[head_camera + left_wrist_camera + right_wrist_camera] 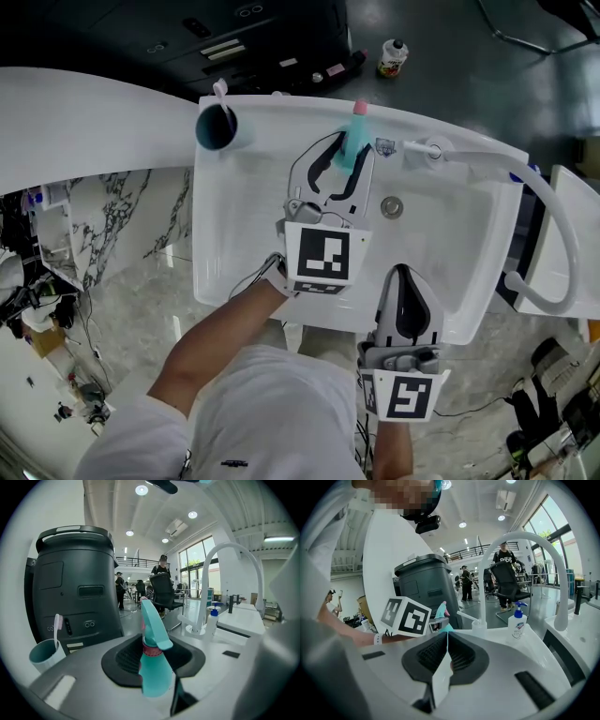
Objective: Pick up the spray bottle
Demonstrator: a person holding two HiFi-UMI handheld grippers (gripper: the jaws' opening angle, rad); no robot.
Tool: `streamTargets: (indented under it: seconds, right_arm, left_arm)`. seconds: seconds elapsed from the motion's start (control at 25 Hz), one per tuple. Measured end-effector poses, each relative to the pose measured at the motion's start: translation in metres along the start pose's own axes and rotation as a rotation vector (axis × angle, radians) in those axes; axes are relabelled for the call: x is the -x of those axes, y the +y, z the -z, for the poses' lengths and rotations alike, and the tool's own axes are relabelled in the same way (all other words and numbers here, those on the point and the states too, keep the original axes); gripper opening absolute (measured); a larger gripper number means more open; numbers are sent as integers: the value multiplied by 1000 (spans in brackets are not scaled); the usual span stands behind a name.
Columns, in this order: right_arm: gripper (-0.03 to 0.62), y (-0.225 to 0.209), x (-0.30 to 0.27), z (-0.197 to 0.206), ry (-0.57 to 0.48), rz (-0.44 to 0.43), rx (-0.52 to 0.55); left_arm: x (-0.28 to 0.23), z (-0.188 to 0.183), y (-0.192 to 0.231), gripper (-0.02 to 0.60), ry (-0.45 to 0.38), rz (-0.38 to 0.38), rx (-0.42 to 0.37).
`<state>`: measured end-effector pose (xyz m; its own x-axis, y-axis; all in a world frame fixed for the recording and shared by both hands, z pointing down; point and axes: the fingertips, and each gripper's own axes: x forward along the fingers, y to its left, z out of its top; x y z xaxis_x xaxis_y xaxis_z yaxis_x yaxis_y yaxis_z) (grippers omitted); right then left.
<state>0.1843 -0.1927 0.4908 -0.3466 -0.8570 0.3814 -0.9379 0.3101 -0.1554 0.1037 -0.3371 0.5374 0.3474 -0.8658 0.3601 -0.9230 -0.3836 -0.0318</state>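
A teal spray bottle (353,141) with a pink collar stands upright on the back rim of a white sink (455,248). My left gripper (343,157) reaches over the basin and its black pads sit against both sides of the bottle's body. In the left gripper view the spray bottle (153,670) fills the gap at my left gripper (155,656). My right gripper (405,277) hovers over the sink's front edge, apart from the bottle. In its own view my right gripper (447,649) is shut with nothing between the pads; the bottle's nozzle (442,610) peeks past the marker cube.
A teal cup with a toothbrush (217,127) stands at the sink's back left corner. A tall white faucet (530,202) arches from the back right, with a soap pump bottle (517,623) beside it. The drain (392,207) lies mid-basin. A dark bin (75,583) stands behind.
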Motion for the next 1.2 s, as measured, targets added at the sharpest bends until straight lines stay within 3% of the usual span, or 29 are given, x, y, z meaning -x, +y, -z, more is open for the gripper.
streamTargets:
  seconds: [0.56, 1.2]
  right_arm:
    - [6, 18, 21, -16, -49, 14, 4]
    - [6, 68, 72, -55, -125, 142, 57]
  left_arm:
    - [52, -19, 5, 129, -26, 42, -7]
    - [169, -66, 23, 129, -80, 166, 11]
